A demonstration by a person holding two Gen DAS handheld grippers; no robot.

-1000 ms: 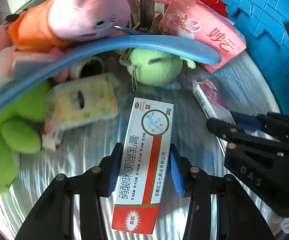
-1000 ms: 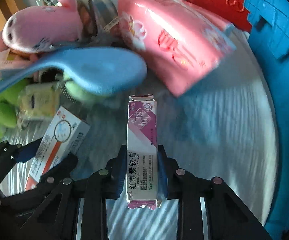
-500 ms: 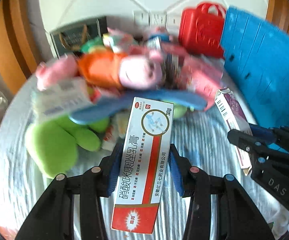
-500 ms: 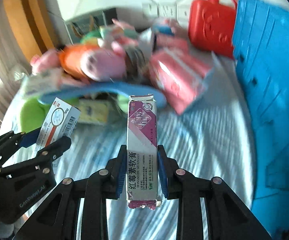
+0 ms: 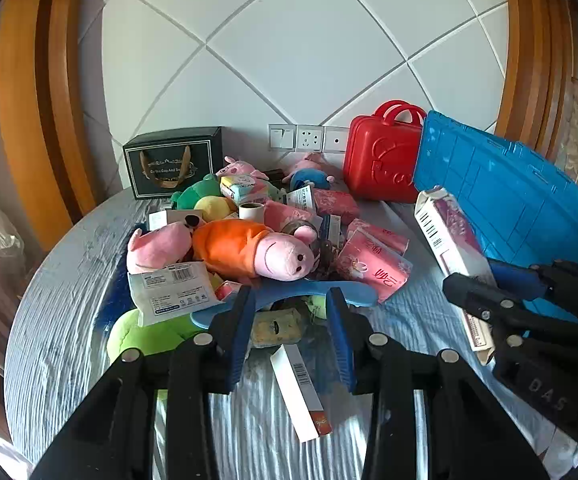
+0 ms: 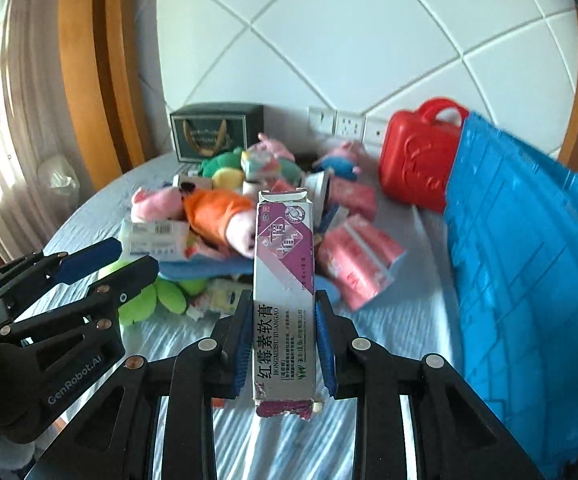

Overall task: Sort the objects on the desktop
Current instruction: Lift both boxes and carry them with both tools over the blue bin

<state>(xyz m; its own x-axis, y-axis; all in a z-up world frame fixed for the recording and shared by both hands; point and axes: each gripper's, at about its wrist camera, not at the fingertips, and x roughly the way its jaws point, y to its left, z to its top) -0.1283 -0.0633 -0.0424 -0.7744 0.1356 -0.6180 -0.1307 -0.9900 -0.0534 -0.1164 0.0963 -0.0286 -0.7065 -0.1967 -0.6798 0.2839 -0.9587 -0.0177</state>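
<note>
right tool clamped on purple ointment box. left tool jaws closing, nothing gripped; white-and-red box lies on counter below. toy pile unsorted beside blue crate; sorting barely begun.

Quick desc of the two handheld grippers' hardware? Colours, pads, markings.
Both match: the left gripper and right gripper are black plastic linkage frames with silver pivot screws and ribbed blue finger pads. The left body reads "GenRobot.AI" in the right wrist view; the right shows "DAS". No cables or sleeves visible.
</note>
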